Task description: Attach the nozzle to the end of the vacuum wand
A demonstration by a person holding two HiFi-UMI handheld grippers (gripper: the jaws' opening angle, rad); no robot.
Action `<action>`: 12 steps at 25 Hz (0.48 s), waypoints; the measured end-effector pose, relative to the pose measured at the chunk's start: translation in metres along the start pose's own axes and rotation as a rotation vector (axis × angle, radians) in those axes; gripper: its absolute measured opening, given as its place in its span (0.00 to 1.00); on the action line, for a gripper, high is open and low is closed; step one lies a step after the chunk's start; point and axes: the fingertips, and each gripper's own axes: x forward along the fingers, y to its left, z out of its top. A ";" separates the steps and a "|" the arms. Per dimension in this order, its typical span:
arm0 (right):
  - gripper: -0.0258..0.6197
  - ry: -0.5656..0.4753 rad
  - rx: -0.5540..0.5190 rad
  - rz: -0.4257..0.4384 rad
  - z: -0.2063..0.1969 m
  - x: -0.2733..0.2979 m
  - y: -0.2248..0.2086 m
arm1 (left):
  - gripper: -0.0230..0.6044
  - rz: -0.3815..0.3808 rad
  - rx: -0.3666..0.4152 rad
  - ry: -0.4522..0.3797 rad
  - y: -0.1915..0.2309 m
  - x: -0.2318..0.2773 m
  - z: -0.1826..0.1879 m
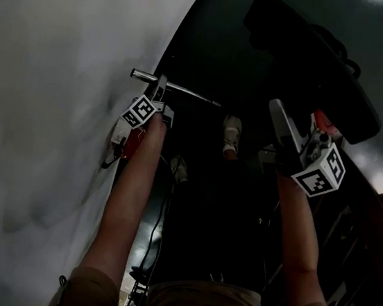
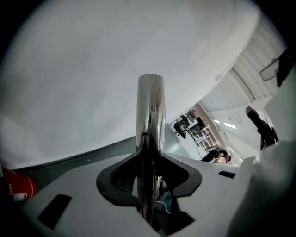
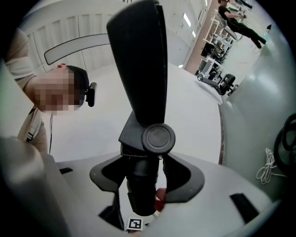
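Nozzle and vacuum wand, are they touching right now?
Apart. The head view shows the wand ending short of the nozzle, with a clear gap between them.

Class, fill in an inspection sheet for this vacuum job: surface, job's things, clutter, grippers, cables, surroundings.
Surface: dark floor beside a white surface.
Job's things: shiny metal wand and black nozzle, both held in the air, not yet joined.
Clutter: nothing seen.
Grippers: left gripper has its jaws shut on the wand; right gripper has its jaws shut on the nozzle's neck.
Cables: black cable hangs in front of the person; white cord lies coiled on the floor.
Surroundings: racks and people far off.
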 end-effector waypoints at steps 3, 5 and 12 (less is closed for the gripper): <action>0.41 -0.044 0.013 -0.058 0.003 -0.008 -0.004 | 0.28 -0.110 0.120 0.042 -0.062 0.006 -0.002; 0.41 -0.078 0.026 -0.099 0.005 -0.019 -0.009 | 0.28 -0.194 0.214 0.100 -0.105 0.012 -0.010; 0.41 -0.073 0.043 -0.172 -0.023 0.029 -0.061 | 0.28 -0.377 0.471 0.249 -0.138 0.076 -0.028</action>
